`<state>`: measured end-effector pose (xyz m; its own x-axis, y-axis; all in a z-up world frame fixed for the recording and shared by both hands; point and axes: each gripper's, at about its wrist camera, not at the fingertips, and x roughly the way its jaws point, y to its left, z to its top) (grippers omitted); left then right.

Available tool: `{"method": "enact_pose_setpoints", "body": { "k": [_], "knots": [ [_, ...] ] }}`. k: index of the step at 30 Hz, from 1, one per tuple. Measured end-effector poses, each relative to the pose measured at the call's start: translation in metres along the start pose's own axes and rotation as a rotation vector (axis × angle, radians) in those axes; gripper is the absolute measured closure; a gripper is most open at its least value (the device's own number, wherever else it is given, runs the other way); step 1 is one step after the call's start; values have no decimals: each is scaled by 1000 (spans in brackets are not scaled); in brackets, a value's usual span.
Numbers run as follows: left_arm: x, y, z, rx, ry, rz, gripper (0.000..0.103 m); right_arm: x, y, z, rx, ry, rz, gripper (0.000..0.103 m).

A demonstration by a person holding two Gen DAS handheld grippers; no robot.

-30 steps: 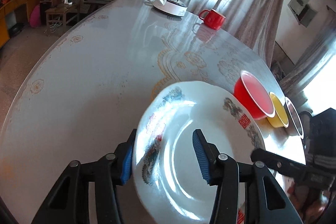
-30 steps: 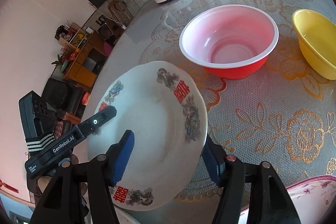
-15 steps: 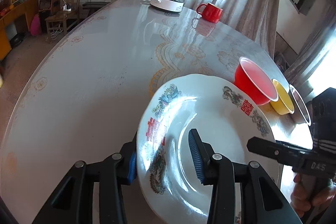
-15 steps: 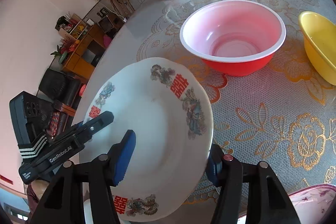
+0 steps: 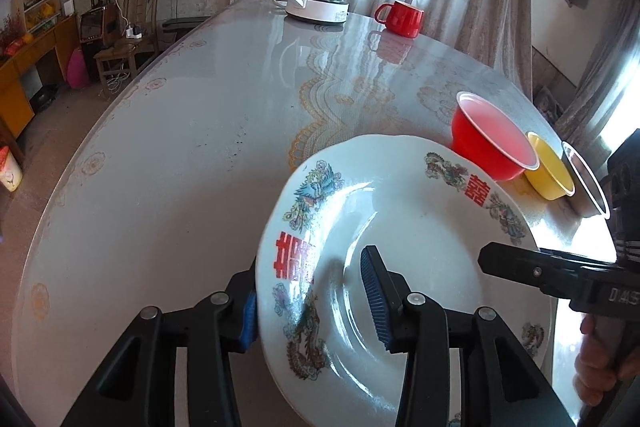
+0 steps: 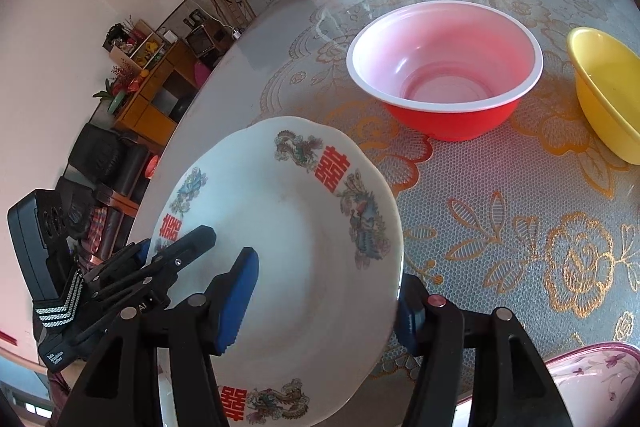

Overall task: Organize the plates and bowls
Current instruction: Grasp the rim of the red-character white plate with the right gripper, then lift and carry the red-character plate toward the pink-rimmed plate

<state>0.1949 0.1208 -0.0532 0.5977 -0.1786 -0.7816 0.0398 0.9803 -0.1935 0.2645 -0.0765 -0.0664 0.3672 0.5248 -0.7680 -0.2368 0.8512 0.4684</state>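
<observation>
Porcelain plate (image 5: 400,259) looks slick and breakable: your left gripper (image 5: 312,303) pinches its nine-o'clock rim, your right gripper (image 6: 324,299) its three-o'clock rim; hold firmly.

Plate (image 6: 288,239) rim: red 囍 characters at 1, 6 and 9 o'clock. Other print illegible.

White plate (image 6: 296,227), red characters, tilted above table; red bowl (image 6: 444,67), yellow bowl (image 6: 608,87) upright beyond.
</observation>
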Motion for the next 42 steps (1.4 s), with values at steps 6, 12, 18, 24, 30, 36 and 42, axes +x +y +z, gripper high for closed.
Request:
{"method": "enact_pose_setpoints", "body": {
  "k": [6, 12, 18, 24, 30, 36, 42],
  "knots": [
    [-17, -1, -7, 9, -37, 11, 60, 0, 7, -6, -27, -24, -36, 48],
    [-32, -2, -8, 9, -69, 13, 60, -2, 5, -10, -14, -32, -18, 51],
    [-23, 0, -10, 1, -47, 30, 60, -1, 5, -8, -22, -31, -22, 50],
    [-7, 4, -8, -10, -15, 30, 61, 2, 7, -5, -26, -24, -12, 50],
    [-21, 5, -11, -36, -38, -5, 61, -1, 9, -8, -8, -18, -4, 50],
    [-39, 6, -14, -71, -68, -36, 61, -16, 16, -12, -16, -50, 38, 50],
    [-47, 0, -19, -81, -72, -41, 61, -24, 15, -19, -14, -62, 30, 50]
  ]
}}
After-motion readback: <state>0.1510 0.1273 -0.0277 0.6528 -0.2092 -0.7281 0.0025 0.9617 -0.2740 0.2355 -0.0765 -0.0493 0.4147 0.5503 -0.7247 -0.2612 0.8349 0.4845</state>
